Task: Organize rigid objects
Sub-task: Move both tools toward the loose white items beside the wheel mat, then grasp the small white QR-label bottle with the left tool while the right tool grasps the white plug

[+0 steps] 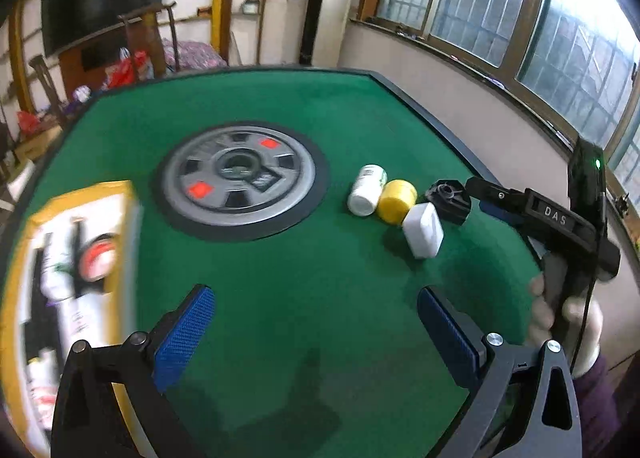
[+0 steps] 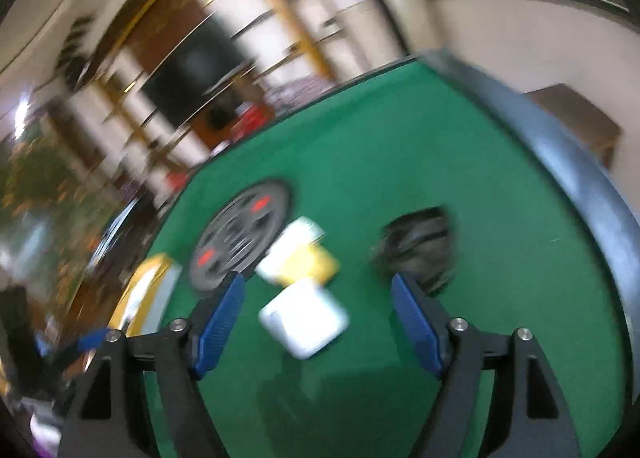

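Four small objects sit in a row on the green felt table (image 1: 320, 106): a white bottle on its side (image 1: 366, 190), a yellow cylinder (image 1: 396, 200), a white rectangular container (image 1: 423, 230) and a black ribbed cap (image 1: 448, 200). My left gripper (image 1: 316, 322) hangs open over bare felt, well short of them. My right gripper (image 1: 482, 198), held by a hand (image 1: 560, 314), reaches in beside the black cap. In the blurred right wrist view, the right gripper (image 2: 320, 314) is open, with the white container (image 2: 304, 314) between its pads, untouched. The yellow cylinder (image 2: 312, 264) and black cap (image 2: 416, 246) lie beyond.
A grey round disc with red marks (image 1: 240, 174) is set into the table's middle. A yellow-edged box holding items (image 1: 68, 298) lies at the left. The table's dark rim (image 1: 432, 114) runs along the right, with a wall and windows behind.
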A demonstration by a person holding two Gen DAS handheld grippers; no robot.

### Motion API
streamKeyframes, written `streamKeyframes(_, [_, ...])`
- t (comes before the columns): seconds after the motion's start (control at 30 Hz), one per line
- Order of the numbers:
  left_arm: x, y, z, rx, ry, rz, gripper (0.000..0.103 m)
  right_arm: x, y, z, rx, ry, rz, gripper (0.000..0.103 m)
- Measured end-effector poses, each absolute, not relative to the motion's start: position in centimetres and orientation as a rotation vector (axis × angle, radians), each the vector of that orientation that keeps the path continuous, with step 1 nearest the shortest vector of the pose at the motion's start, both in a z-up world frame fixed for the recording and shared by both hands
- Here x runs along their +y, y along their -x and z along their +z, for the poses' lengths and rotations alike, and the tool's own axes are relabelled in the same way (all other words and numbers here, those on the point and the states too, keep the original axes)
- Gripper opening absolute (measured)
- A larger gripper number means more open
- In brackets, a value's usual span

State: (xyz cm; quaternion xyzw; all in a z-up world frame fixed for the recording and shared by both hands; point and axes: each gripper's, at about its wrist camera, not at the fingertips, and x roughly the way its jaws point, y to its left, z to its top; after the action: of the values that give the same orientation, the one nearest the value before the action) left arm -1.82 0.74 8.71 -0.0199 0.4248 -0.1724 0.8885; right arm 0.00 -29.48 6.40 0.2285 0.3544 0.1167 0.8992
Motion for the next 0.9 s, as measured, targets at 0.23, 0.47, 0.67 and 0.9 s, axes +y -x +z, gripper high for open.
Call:
streamKeyframes(0.23, [-3.7, -6.7, 6.3, 0.933, 0.130, -0.395, 0.102, -33.3, 0.2, 5.5, 0.682, -0.610, 0.160, 0.076])
streamKeyframes(0.47, [-7.1, -12.0, 4.2, 0.952, 0.026, -0.389, 0.080, -33.6, 0.1, 4.9, 0.702, -0.654, 0.180, 0.076])
streamKeyframes(0.67, [-7.9, -11.8, 3.3, 0.966, -0.022, -0.426, 0.079, -33.5, -0.2, 5.0, 0.698, -0.666, 0.197, 0.076])
streamKeyframes(0.9, [-10.0, -11.7, 2.7, 0.950, -0.112, -0.432, 0.050, -33.2, -0.7, 4.7, 0.712, -0.671, 0.192, 0.077])
